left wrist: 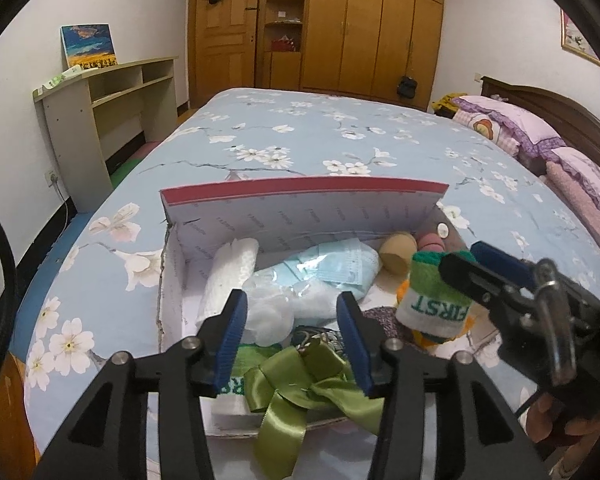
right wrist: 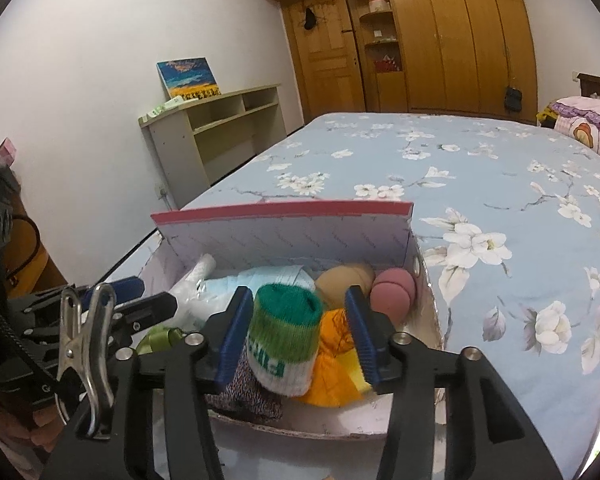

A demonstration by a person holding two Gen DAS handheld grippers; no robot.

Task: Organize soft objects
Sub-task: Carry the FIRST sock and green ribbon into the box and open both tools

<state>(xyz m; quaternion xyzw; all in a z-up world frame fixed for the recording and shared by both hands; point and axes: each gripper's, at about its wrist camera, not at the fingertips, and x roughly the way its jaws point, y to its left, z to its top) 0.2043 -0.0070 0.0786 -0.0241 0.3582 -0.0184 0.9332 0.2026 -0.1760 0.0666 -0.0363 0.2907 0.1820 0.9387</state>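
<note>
**Inspector A:** Bedroom, wooden wardrobe behind. A bed (left wrist: 340, 136) under a blue floral cover carries an open cardboard box (left wrist: 300, 204), its lid standing upright at the far side.

**Inspector B:** Contents?

**A:** A rolled sock (right wrist: 286, 334), green top over a white band with green lettering, stands in the box between the jaws of the right gripper (right wrist: 298, 336). The jaws are parted; the left pad is at its side, the right pad clear, so I see no grip. The left gripper (left wrist: 296, 338) hangs half open over a green satin ribbon bow (left wrist: 300, 384), holding nothing.

**B:** Handling?

**A:** In my judgement the sock is light, knitted and compressible; take it across the roll's middle. The ribbon looks slick; pinch the knot. Also inside: blue face masks in plastic (left wrist: 332, 266), and tan (right wrist: 340, 280) and pink (right wrist: 392, 292) rounded sponges.
</note>
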